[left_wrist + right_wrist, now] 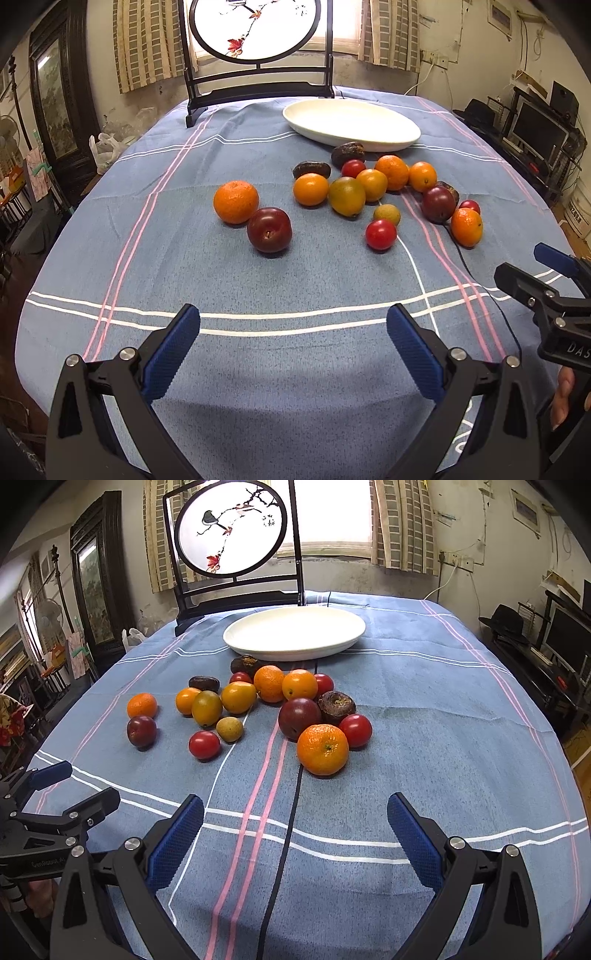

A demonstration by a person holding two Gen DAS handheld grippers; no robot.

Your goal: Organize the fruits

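Observation:
Several fruits lie loose on the blue cloth in front of an empty white plate [351, 120] [293, 631]: tangerines, dark plums, red cherry tomatoes and brown dates. In the left wrist view a tangerine [235, 202] and a plum [269, 229] sit apart at the left of the pile. In the right wrist view the nearest fruit is a tangerine [322, 749], with a plum [299, 718] behind it. My left gripper [293, 328] is open and empty above the cloth, well short of the fruit. My right gripper [295, 819] is open and empty too; it also shows in the left wrist view [532, 269].
A round painted screen on a black stand [236, 590] stands behind the plate at the table's far edge. A black cable [291, 812] runs down the cloth toward me. Shelves with a monitor [565, 638] stand off the right side.

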